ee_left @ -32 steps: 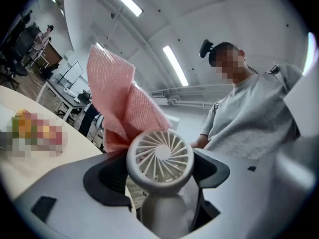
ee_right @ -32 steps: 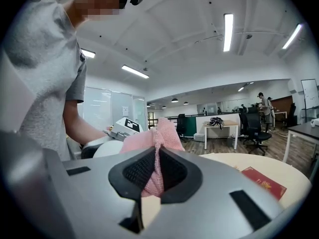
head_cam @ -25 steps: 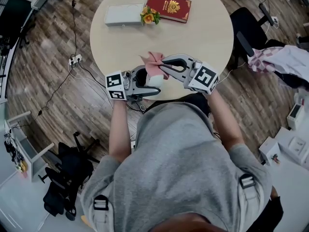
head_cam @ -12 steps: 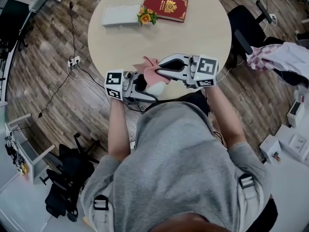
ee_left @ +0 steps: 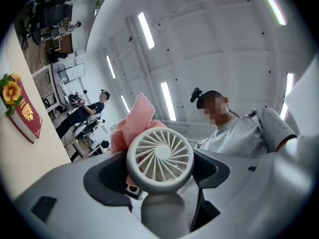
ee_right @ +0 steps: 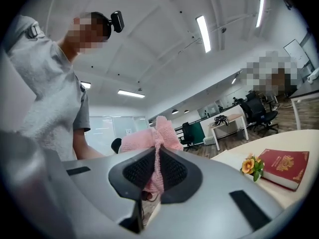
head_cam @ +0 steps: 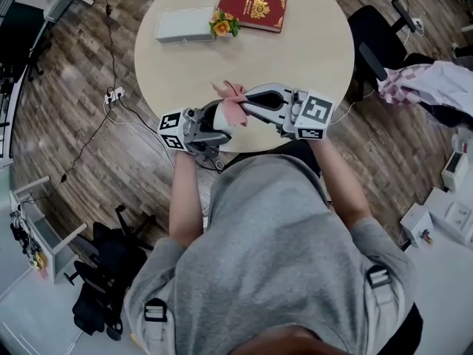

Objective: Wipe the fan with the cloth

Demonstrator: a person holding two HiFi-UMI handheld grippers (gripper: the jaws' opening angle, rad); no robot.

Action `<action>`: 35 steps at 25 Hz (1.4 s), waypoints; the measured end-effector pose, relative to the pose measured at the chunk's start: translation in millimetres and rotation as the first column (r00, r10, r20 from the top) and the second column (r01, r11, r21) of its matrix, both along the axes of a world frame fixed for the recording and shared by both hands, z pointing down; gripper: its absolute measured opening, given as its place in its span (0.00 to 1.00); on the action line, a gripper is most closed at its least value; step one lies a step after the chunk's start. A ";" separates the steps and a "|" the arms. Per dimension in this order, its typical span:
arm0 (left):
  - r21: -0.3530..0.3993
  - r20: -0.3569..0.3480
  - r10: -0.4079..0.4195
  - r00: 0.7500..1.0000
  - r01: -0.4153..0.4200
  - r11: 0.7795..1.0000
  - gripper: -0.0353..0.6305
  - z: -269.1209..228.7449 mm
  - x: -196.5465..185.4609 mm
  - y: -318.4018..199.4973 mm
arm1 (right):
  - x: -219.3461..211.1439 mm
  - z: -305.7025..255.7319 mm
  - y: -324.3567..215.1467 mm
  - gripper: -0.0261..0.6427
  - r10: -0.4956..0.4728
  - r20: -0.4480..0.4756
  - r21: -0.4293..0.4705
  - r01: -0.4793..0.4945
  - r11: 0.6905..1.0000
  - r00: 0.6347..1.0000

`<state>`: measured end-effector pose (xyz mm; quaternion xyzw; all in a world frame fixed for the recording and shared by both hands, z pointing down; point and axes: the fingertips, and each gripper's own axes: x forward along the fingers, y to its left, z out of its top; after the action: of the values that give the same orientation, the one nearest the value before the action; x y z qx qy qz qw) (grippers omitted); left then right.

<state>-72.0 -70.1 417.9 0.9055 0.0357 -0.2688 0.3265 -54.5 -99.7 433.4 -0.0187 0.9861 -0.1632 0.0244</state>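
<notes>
Over the near edge of the round tabletop [head_cam: 295,58], the small white fan [ee_left: 159,158] sat in the left gripper [ee_left: 160,176]. The jaws were closed partway around its stem, and its round grille stood clear above them. Right behind the grille was the pink cloth [ee_right: 144,141], bunched up and pressed against the fan's back rim as far as the left gripper view showed. The right gripper [ee_right: 157,171] had it pinched, with the jaws nearly together and a thin fold of knit caught between the dark pads.

This looked like the wiping step itself. To do it well, I'd say the left side needed a firm, steady clamp on the stem. The right would then drag the cloth around the rim and across the ribs with light pressure, so the fan didn't twist loose or the cloth slip out of its narrow pinch.

Farther back on the tabletop lay a red book [head_cam: 255,10] with a gold emblem, its lettering too small to read. Beside it were a sprig of orange flowers [head_cam: 224,24] and a plain white box [head_cam: 183,24]. No brand showed on the fan.
</notes>
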 end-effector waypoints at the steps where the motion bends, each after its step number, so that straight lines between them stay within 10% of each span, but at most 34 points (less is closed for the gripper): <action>1: -0.010 -0.015 -0.016 1.000 0.016 1.000 0.62 0.7 -1.3 -2.5 | 0.0 0.6 -0.3 0.08 0.023 0.002 0.003 -0.023 1.000 1.000; 35: -0.075 -0.077 -0.151 0.985 0.145 0.987 0.61 7.1 -27.5 -13.8 | -23.9 23.2 29.7 0.08 0.067 -0.072 0.008 -0.067 0.998 0.995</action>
<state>-99.5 -84.0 425.0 0.8818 -0.0277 -0.3308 0.3350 -78.3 -70.1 456.6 -0.0576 0.9856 -0.1589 -0.0057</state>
